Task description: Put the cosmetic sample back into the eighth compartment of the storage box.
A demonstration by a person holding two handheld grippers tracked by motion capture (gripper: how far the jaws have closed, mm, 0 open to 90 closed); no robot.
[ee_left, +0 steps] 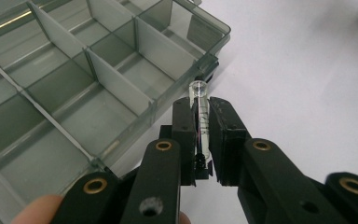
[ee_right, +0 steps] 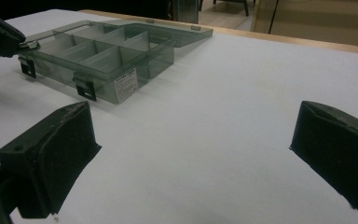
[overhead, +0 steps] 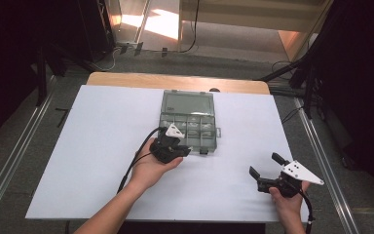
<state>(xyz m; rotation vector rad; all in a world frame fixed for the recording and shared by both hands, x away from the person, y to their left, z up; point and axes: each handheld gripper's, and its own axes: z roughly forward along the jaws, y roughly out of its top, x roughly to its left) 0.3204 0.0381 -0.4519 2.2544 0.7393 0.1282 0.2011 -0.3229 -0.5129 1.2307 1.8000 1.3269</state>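
Pinching a small clear glass tube (ee_left: 200,116) with fine printed markings, the left gripper (overhead: 173,146) has its jaws nearly closed, the black pads pressing the tube on both sides so that it stands lengthwise between them with its rounded end poking out past the tips. The landmark is the smoky grey see-through plastic compartment box (overhead: 189,124) lying on the white-covered bench (overhead: 102,141), its lid folded flat away from the person. The tube sits just outside the box's near corner, over the bench beside the rim and not inside any compartment; whether it touches the box wall cannot be told. In the left gripper view the box's (ee_left: 74,88) dividers form rows of cells, and those in sight hold nothing. The left hand (overhead: 151,168) grips its tool just on the person's side of the box. The right gripper (overhead: 270,173) is well apart from the box, off to the right and nearer the person, its jaws spread wide with nothing between them; in the right gripper view the box (ee_right: 102,58) lies far off beyond the two pads, with black latches on its front wall.
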